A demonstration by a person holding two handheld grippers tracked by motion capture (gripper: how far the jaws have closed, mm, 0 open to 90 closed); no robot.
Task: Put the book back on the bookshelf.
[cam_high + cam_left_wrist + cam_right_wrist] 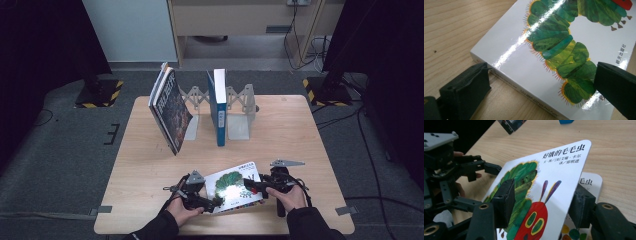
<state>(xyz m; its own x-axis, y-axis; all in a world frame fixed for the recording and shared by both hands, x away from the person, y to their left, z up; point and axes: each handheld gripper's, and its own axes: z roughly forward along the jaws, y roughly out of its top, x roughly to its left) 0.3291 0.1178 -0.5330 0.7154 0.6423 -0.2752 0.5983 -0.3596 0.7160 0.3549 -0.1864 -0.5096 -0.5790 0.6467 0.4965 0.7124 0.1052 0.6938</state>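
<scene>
A white picture book [235, 187] with a green caterpillar on its cover [559, 165] lies near the table's front edge. My left gripper [212, 202] is at its near left corner, open. In the left gripper view [540, 75] one jaw rests on the wood beside the spine and the other hangs over the glossy cover [549, 50]. My right gripper [252, 186] is at the book's right edge. The cover is tilted up off the page below [591, 182] and passes slantwise between the right gripper's [544, 192] jaws, one over its face, one under its edge.
At the back of the wooden table [150, 165] stands a grey expanding book rack [240, 107]. A blue book [217, 107] stands upright in it, and a dark-covered book [170, 110] leans at its left. Dark stands and cables lie on the floor around.
</scene>
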